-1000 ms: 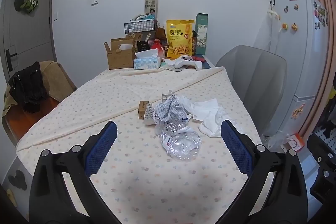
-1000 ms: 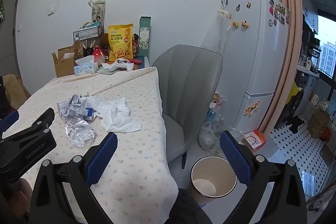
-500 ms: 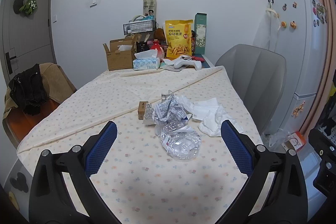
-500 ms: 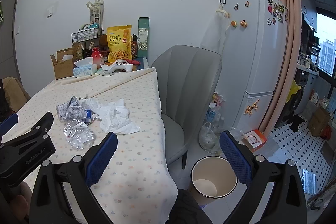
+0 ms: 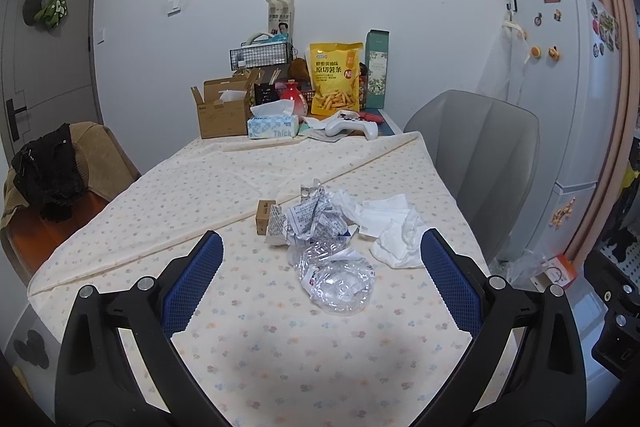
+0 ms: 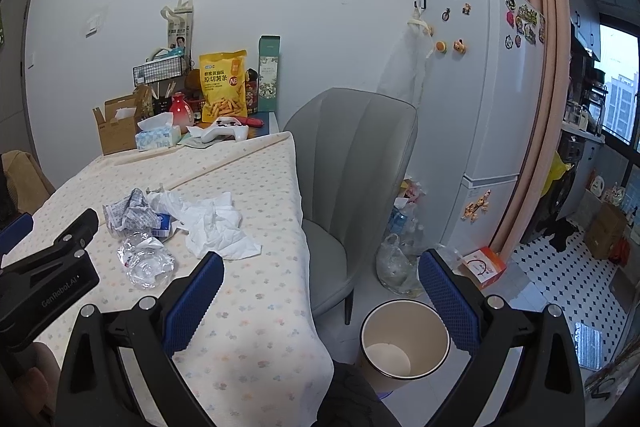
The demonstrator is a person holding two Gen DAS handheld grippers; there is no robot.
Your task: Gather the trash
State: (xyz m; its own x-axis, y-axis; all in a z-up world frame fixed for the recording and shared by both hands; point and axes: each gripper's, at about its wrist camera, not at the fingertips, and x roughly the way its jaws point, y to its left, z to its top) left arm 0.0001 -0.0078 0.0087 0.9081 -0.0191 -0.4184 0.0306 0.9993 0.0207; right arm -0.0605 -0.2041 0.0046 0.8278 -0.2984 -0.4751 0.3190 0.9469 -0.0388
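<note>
Trash pile [image 5: 328, 227] sits mid-table, bin [image 6: 404, 339] beyond table edge.

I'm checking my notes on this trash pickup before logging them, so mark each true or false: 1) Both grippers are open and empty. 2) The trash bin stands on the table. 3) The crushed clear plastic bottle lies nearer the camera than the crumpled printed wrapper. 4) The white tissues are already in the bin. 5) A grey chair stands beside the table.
1) True: the left gripper and right gripper are both wide open, holding nothing.
2) False: the trash bin stands on the floor, by the table corner.
3) True: the crushed clear plastic bottle lies in front of the crumpled printed wrapper.
4) False: the white tissues lie on the table.
5) True: the grey chair.
</note>
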